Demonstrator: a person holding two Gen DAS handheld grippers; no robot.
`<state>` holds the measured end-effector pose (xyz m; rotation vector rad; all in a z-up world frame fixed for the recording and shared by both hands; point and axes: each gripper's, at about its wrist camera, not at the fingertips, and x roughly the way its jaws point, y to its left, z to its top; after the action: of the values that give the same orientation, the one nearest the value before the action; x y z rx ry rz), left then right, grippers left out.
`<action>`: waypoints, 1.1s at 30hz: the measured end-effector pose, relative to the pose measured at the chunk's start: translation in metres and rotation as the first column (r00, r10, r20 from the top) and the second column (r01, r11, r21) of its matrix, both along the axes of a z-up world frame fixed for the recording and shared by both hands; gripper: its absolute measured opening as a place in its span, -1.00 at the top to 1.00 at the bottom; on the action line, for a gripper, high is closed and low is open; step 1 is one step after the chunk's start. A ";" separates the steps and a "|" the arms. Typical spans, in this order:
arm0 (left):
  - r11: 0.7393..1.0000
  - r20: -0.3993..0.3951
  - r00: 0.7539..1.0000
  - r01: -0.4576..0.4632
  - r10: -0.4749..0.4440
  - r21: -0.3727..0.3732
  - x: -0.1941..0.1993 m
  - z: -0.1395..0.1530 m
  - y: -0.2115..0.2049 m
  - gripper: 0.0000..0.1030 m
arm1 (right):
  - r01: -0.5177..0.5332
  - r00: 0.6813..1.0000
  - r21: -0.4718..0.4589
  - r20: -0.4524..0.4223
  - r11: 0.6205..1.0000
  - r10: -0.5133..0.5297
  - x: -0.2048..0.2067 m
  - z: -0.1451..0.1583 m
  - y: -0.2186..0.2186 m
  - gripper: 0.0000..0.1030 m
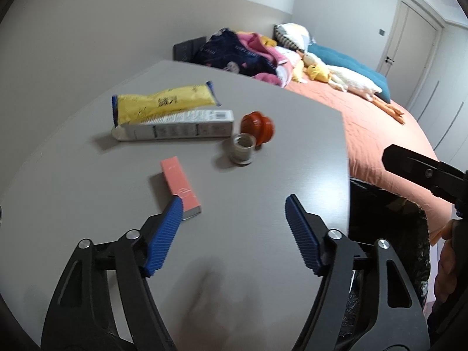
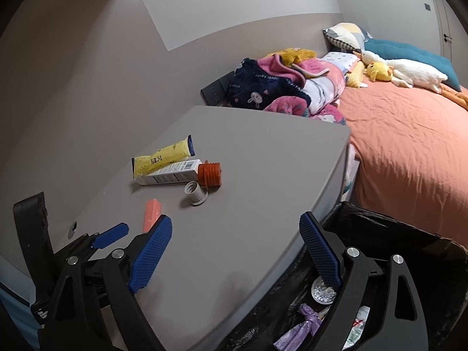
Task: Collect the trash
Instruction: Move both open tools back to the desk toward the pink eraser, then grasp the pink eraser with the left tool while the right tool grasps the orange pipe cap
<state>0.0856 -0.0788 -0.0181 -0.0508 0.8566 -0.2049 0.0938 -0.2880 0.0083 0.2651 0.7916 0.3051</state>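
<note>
On the grey table (image 1: 263, 234) lie a pink box (image 1: 180, 187), a white carton (image 1: 178, 127), a yellow packet (image 1: 166, 103), an orange cap (image 1: 257, 124) and a white ring-shaped cap (image 1: 242, 147). My left gripper (image 1: 234, 207) is open and empty, its left finger just before the pink box. My right gripper (image 2: 234, 228) is open and empty above the table's near edge, and it shows in the left wrist view at the right edge (image 1: 415, 166). The same trash shows in the right wrist view: pink box (image 2: 152, 213), carton (image 2: 172, 174), packet (image 2: 163, 158), orange cap (image 2: 210, 174), white cap (image 2: 196, 193).
A black trash bag (image 2: 380, 234) stands open at the table's right edge, with a purple wrapper (image 2: 304, 321) and other rubbish inside. Beyond is a bed with an orange sheet (image 2: 409, 146), piled clothes (image 2: 278, 87), pillows and plush toys (image 2: 403, 71).
</note>
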 end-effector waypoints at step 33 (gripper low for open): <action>0.996 -0.038 0.996 -0.088 0.087 -0.026 0.067 -0.032 0.048 0.58 | -0.070 0.994 -0.007 -0.080 0.998 0.069 0.092 -0.040 0.056 -0.44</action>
<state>0.1527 -0.0304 -0.0499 -0.1183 0.8864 -0.1342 0.1854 -0.2325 -0.0320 0.2416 0.8819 0.3578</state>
